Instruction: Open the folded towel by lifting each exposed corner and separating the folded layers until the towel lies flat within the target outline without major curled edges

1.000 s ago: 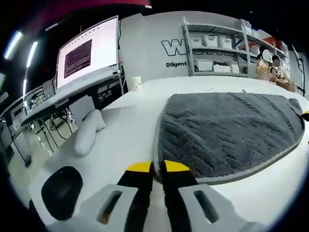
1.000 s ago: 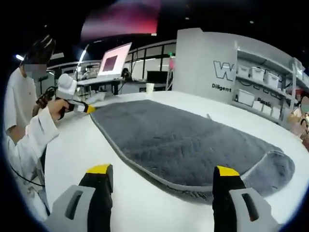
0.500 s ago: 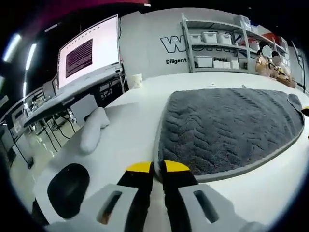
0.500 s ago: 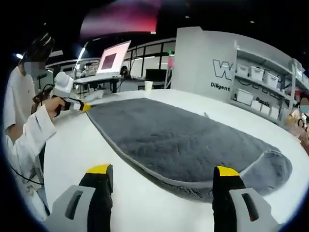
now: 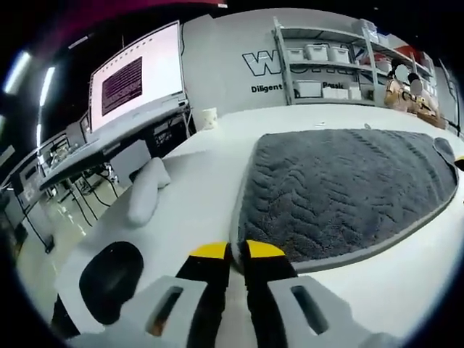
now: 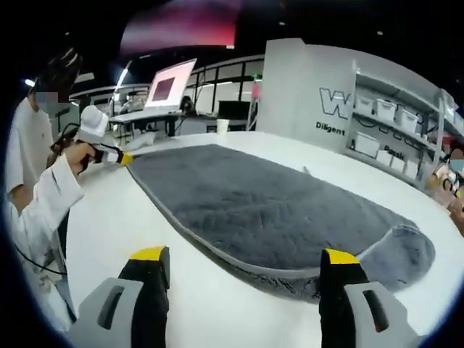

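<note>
A grey textured towel [image 5: 348, 188] with a paler border lies spread on the white table [image 5: 196, 188]. My left gripper [image 5: 238, 250] is shut, its yellow-tipped jaws pressed together right at the towel's near corner, where the border runs in between them. In the right gripper view, that left gripper [image 6: 125, 157] sits at the towel's far left corner, held by a person's hand. The towel [image 6: 254, 203] stretches across this view, with one corner [image 6: 399, 250] still folded over at the right. My right gripper [image 6: 245, 255] is open, jaws wide apart, just short of the towel's near edge.
A person in a white sleeve [image 6: 40, 196] stands at the table's left. On the table sit a paper cup [image 5: 209, 118], a white rolled object [image 5: 145, 192] and a black round pad [image 5: 109, 279]. Behind stand a monitor [image 5: 138, 76] and shelves [image 5: 326, 65] with bins.
The left gripper has drawn the towel's corner outward, away from the right gripper, and the towel lies a little more stretched. The right gripper stays open in place.
</note>
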`<state>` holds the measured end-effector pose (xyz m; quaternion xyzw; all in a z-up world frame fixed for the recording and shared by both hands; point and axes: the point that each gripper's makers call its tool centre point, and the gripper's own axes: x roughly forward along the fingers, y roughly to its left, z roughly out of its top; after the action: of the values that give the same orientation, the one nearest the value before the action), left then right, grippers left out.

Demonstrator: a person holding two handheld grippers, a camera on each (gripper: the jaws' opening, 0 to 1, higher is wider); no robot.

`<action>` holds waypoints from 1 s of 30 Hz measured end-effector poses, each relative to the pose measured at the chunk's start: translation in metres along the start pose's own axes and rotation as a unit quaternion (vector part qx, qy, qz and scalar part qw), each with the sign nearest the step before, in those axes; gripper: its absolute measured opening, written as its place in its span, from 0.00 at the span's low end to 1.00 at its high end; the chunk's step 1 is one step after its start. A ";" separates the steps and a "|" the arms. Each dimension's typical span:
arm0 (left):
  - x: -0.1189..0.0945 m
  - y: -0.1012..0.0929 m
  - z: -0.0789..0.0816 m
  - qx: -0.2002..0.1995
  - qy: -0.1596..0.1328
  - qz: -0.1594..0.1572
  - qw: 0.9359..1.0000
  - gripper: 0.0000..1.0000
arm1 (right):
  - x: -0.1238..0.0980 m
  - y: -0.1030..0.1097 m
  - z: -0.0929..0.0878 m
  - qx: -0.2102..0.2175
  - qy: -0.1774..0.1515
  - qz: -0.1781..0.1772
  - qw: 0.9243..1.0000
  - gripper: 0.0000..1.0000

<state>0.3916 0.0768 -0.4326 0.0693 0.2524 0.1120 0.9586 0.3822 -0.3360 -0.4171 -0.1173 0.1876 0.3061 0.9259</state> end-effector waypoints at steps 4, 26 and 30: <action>-0.002 0.002 -0.002 -0.002 0.005 0.001 1.000 0.07 | 0.000 0.001 0.000 0.000 0.001 0.002 1.000 0.84; -0.017 -0.086 0.049 -0.027 -0.062 -0.208 0.976 0.84 | -0.005 -0.008 -0.005 -0.004 0.021 -0.012 1.000 0.85; -0.016 -0.107 0.059 -0.020 -0.064 -0.238 0.969 0.89 | -0.010 -0.017 0.000 -0.003 0.016 -0.023 1.000 0.85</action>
<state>0.4266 -0.0346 -0.3941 -0.0053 0.1973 -0.1192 0.9731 0.3851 -0.3542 -0.4113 -0.1294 0.1989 0.2834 0.9292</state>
